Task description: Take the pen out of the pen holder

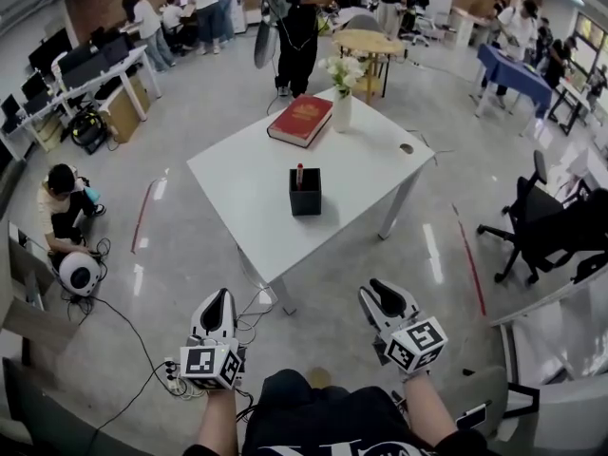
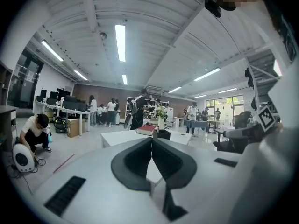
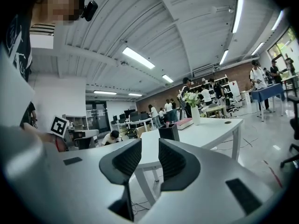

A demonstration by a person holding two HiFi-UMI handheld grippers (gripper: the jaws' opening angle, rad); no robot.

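Note:
A black square pen holder (image 1: 305, 194) stands near the middle of the white table (image 1: 249, 190), and a pen (image 1: 299, 172) with a red top sticks up out of it. Both grippers hover over the floor, short of the table's near corner. My left gripper (image 1: 219, 295) has its jaws closed together with nothing in them. My right gripper (image 1: 376, 288) is open and empty. The left gripper view shows the holder (image 2: 163, 134) just beyond the closed jaw tips (image 2: 152, 140). In the right gripper view the holder (image 3: 169, 132) stands past the gap of the right gripper (image 3: 150, 149).
A red book (image 1: 300, 120) and a white vase of flowers (image 1: 342, 103) stand at the table's far side. Cables and a power strip (image 1: 171, 376) lie on the floor near my left. A person crouches at the left (image 1: 62, 202). A black office chair (image 1: 537, 221) is at the right.

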